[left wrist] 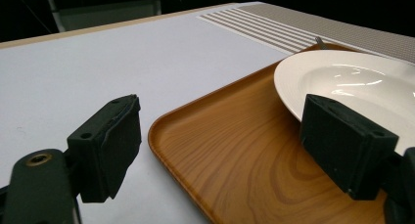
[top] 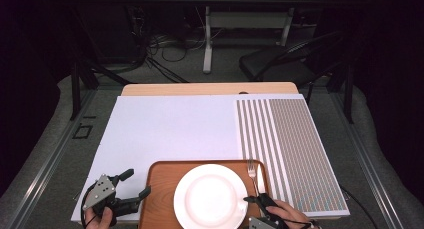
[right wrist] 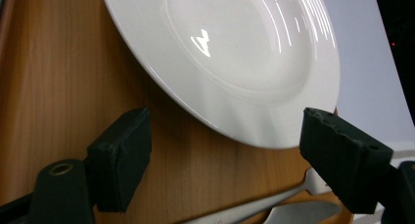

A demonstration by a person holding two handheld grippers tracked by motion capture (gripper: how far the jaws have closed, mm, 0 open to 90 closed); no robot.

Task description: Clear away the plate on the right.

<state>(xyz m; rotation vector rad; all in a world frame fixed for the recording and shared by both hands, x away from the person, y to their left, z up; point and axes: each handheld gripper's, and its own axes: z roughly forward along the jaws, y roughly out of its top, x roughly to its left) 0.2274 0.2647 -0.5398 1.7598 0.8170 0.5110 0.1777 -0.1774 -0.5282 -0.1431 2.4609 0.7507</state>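
The right gripper point(top: 254, 201) hovers at the white plate's point(top: 210, 196) right rim, jaws wide apart and holding nothing; beside them a fork point(top: 252, 175) lies on the wooden tray point(top: 161, 175) that carries the plate; the left gripper point(top: 131, 185), also open and empty, straddles the tray's left edge over the white table point(top: 165, 126).

A white-covered table point(top: 165, 134) bears a wooden tray point(top: 159, 181) and a striped placemat point(top: 290, 149).

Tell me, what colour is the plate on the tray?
The plate is plain white, best seen in the high view.
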